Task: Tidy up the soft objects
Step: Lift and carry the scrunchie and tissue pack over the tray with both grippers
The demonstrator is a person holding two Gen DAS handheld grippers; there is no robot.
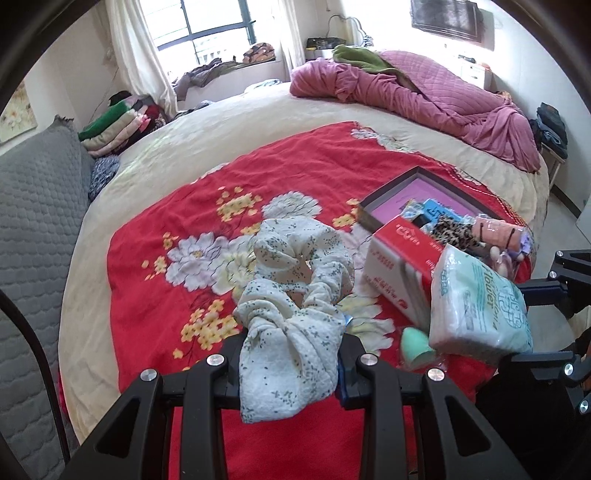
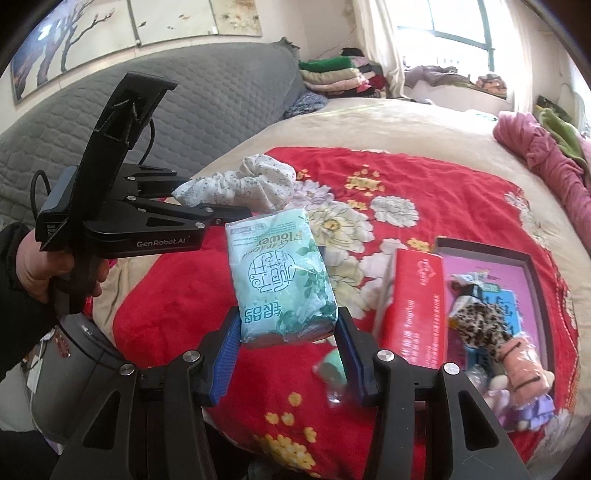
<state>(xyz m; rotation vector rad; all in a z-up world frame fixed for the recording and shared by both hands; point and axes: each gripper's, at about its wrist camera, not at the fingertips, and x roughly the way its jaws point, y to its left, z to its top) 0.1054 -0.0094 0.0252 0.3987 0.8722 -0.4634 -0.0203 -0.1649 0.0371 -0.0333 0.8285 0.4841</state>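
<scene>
Scrunchie [image 1: 291, 291], white with a floral print, hangs clenched in my left claw [image 1: 291, 369] above the red floral blanket [image 1: 155, 295]; my right claw [image 2: 288, 347] grips the mint tissue pack [image 2: 284, 273]. Both ride over the bed's near edge. I judge the open box [image 2: 532, 266], by the bed's right edge, as the destination: carry level, grips firm, clear the red carton [image 2: 413, 295] before lowering.

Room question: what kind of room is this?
Most likely a bedroom: a big bed under a red flowered blanket, a rumpled pink quilt on it, and folded clothes stacked near the curtained window.
</scene>
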